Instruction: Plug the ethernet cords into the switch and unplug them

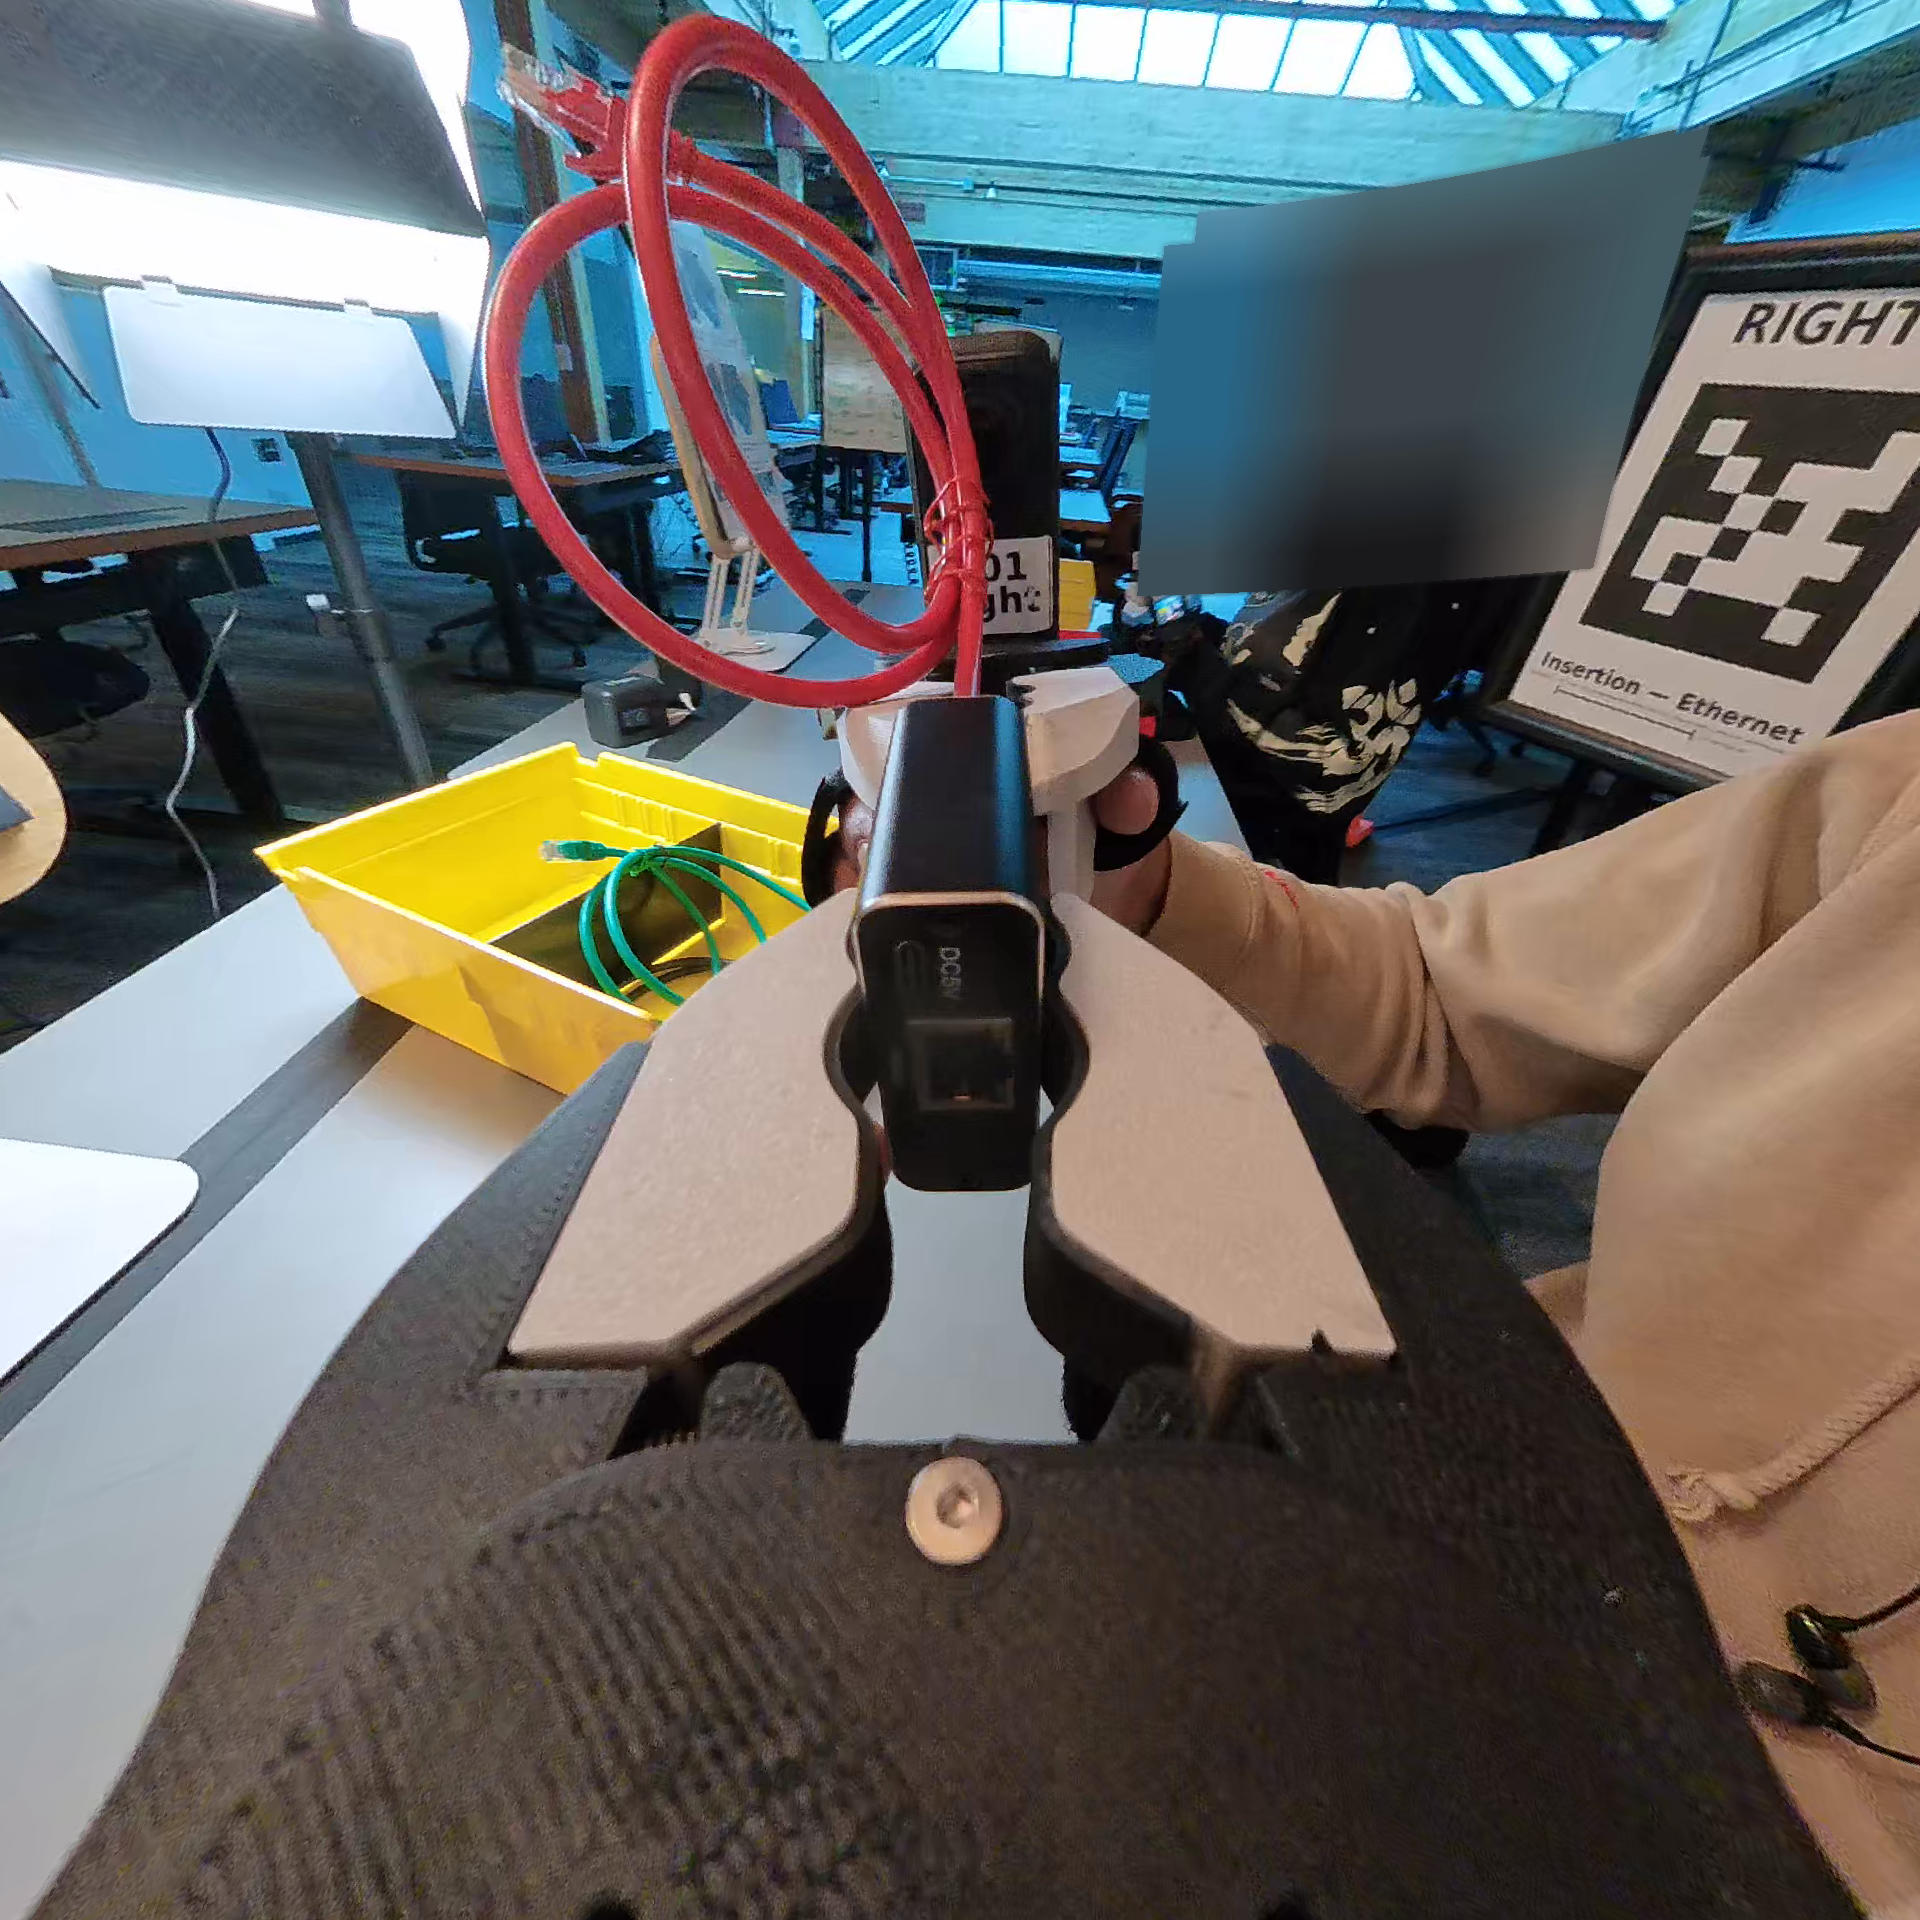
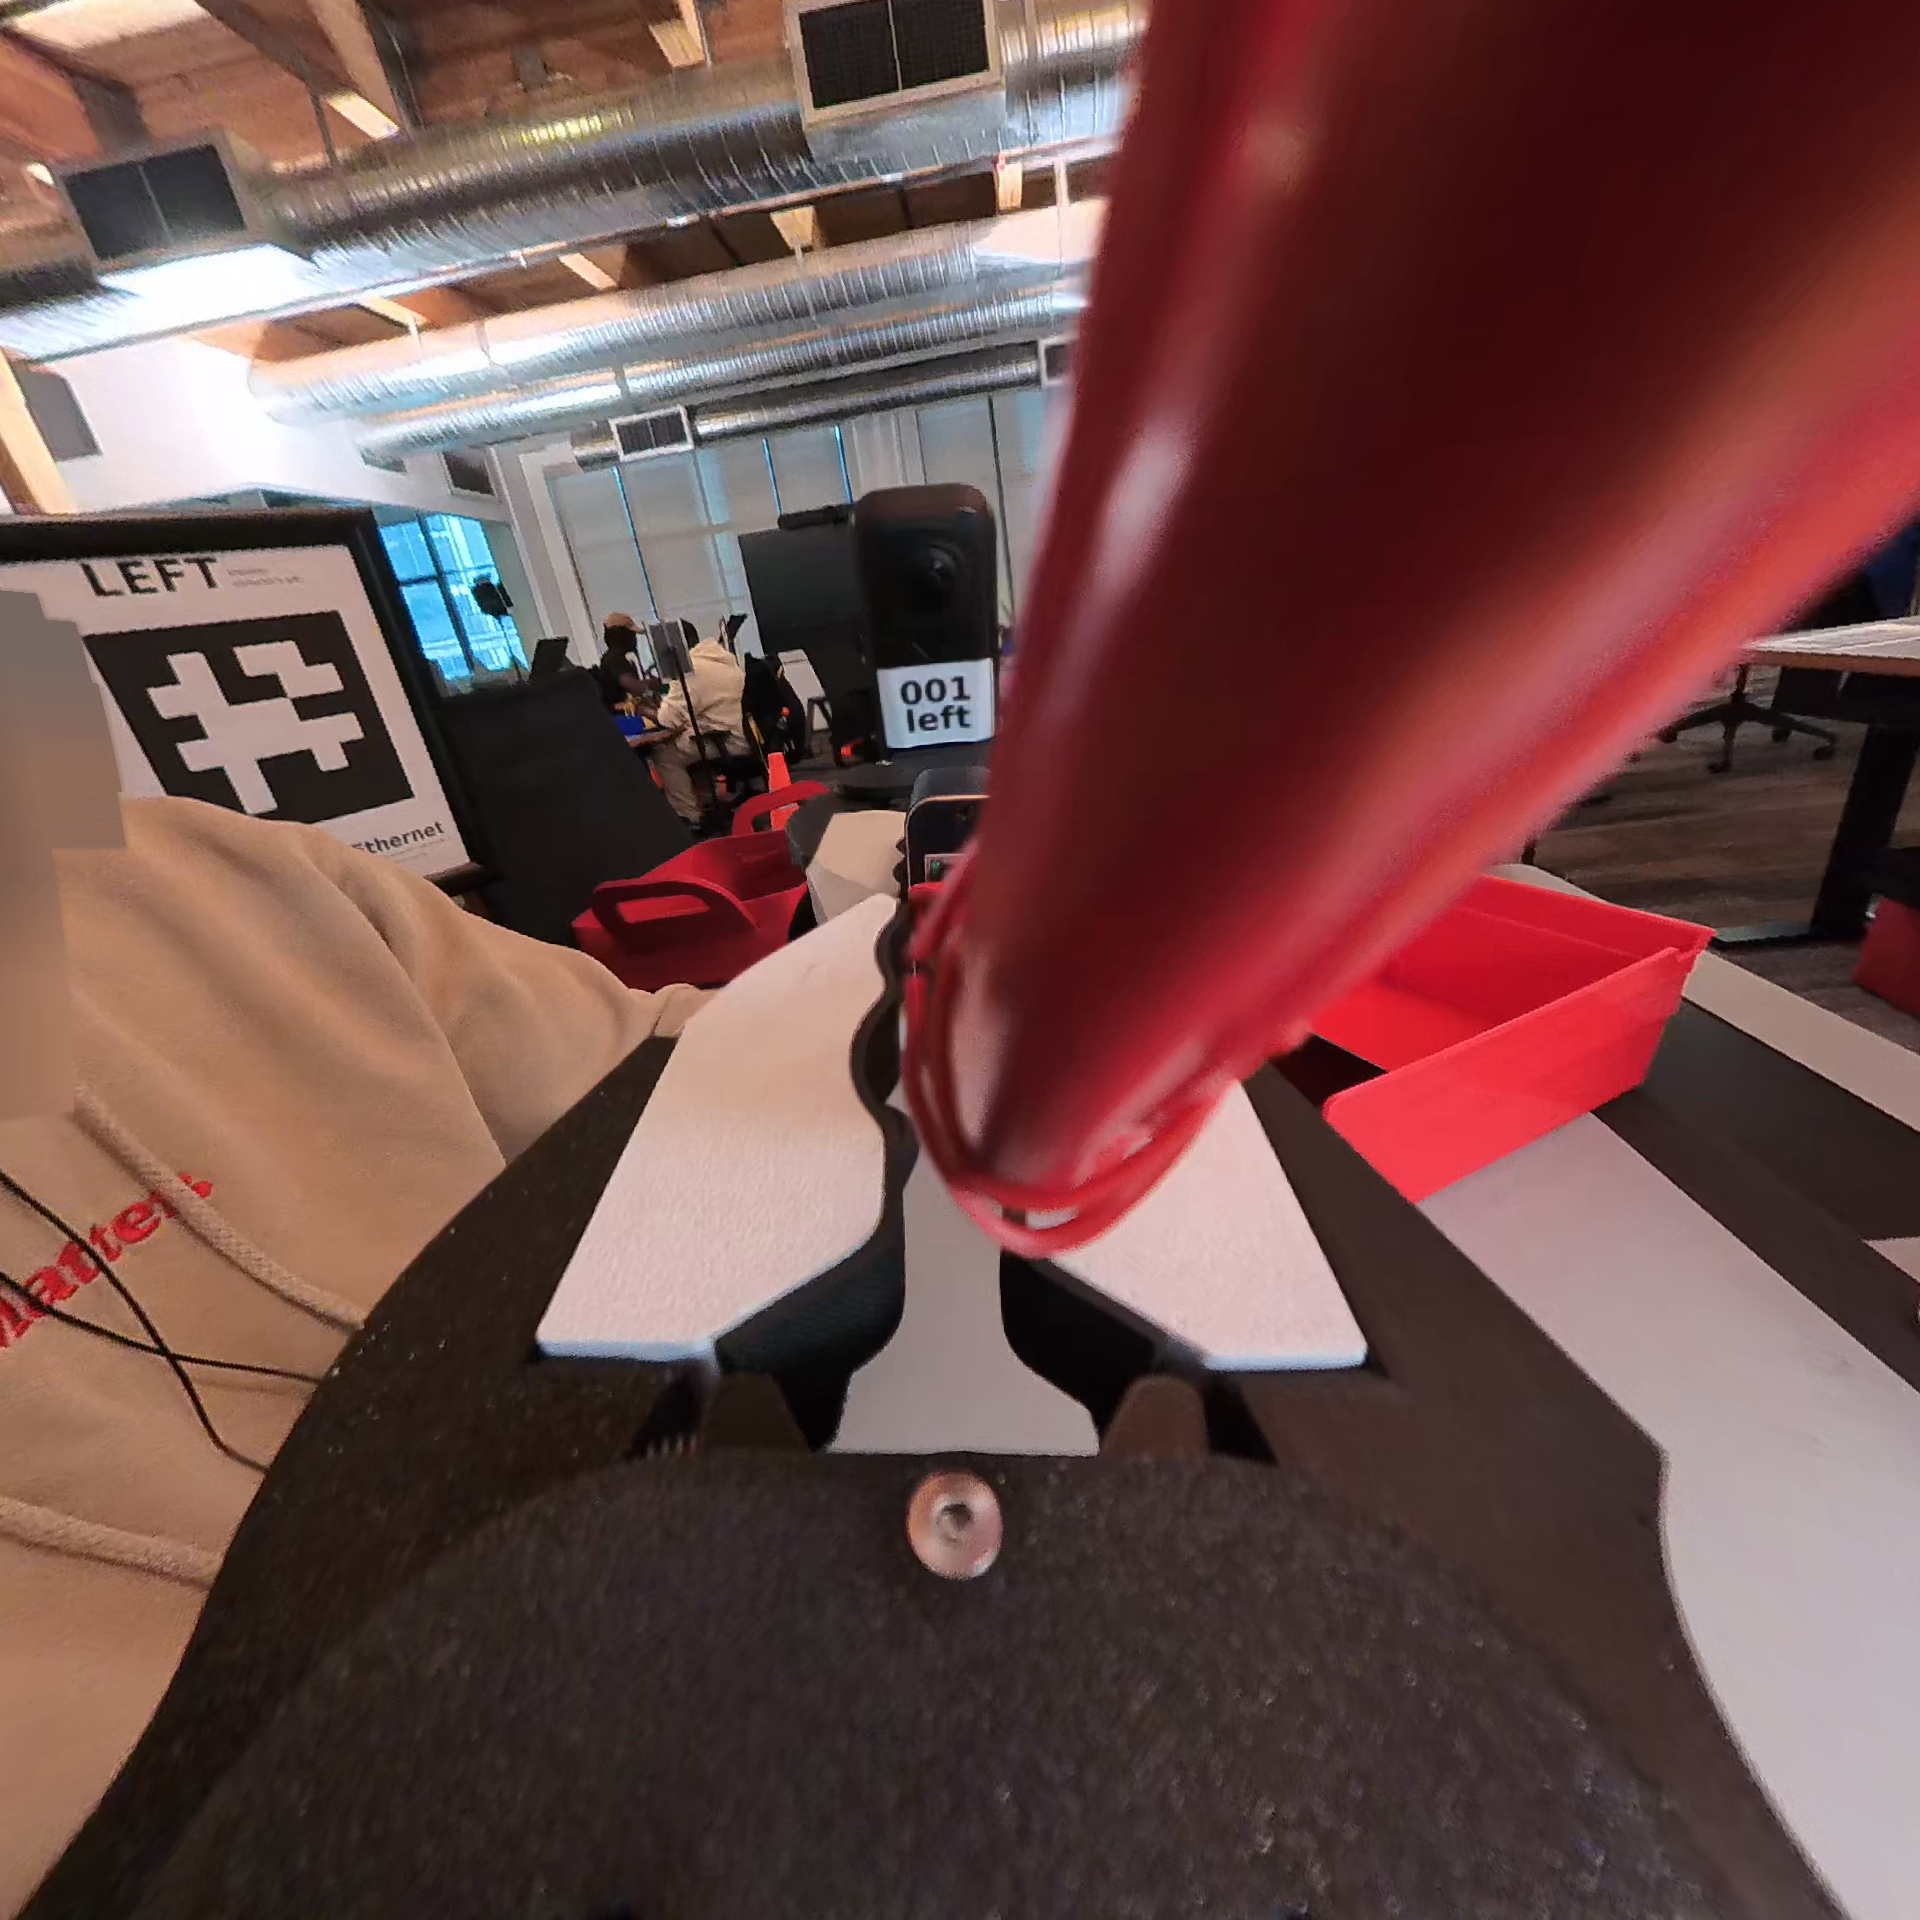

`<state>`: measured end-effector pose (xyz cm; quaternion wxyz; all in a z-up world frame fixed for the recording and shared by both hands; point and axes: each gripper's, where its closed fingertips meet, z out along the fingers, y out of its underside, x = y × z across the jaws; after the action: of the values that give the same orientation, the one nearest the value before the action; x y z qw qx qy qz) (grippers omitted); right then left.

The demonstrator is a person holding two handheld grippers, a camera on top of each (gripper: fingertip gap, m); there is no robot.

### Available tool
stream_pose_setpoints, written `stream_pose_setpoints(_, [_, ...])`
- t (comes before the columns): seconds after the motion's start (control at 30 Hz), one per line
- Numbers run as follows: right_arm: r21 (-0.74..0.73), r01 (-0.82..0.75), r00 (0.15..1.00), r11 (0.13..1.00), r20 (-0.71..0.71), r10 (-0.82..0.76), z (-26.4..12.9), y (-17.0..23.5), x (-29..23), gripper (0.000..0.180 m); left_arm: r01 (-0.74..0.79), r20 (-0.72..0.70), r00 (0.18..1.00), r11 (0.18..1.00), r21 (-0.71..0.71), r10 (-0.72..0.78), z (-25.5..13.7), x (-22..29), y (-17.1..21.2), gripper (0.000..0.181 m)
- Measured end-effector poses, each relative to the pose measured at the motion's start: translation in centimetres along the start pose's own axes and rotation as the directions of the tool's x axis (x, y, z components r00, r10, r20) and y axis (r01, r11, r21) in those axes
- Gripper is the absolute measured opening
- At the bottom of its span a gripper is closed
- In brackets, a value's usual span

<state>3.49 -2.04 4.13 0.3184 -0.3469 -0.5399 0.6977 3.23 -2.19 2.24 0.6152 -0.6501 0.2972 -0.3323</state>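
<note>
Left wrist view: left gripper (image 1: 958, 1049) at frame centre, jaws closed on the switch (image 1: 951, 935), a small black box held end-on with one empty port facing the camera. Beyond it, just above centre, the right gripper (image 1: 987, 717) meets the switch's far end, a hand (image 1: 1127, 831) on its handle. The red cord (image 1: 748, 416) rises from there in tied loops toward the upper left, its free plug at the top. Left of centre, a yellow bin (image 1: 436, 883) sits on the grey surface (image 1: 208, 1039) with a coiled green cord (image 1: 655, 914) inside.

Right wrist view: right gripper (image 2: 914, 997), jaws closed on the red cord (image 2: 1039, 1174) (its coil fills the upper right, blurred and very close). The switch (image 2: 940, 821) shows just past the fingertips; whether the plug is seated I cannot tell. A red bin (image 2: 1507, 1039) sits on the surface (image 2: 1662, 1351) at right.
</note>
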Motion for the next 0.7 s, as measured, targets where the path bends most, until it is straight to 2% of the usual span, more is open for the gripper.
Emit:
stream_pose_setpoints(0.17, [0.035, -0.034, 0.999, 0.999, 0.027, 0.033, -0.1, -0.2, -0.1, 0.015, 0.001, 0.013, 1.0, 1.0, -0.002, -0.001, 0.1, 0.1, -0.1, 0.027])
stream_pose_setpoints(0.53, [-0.013, -0.001, 0.996, 1.0, -0.09, 0.0, 0.0, 0.3, 1.2, 0.015, -0.045, 0.109, 0.993, 0.998, -0.037, 0.049, -0.1, -0.8, 0.0, 0.027])
stream_pose_setpoints(0.7, [-0.025, 0.016, 0.995, 1.0, -0.099, -0.018, 0.0, -0.1, 1.0, 0.014, -0.004, 0.068, 0.998, 1.0, -0.002, 0.004, 0.0, -0.6, -0.3, 0.027])
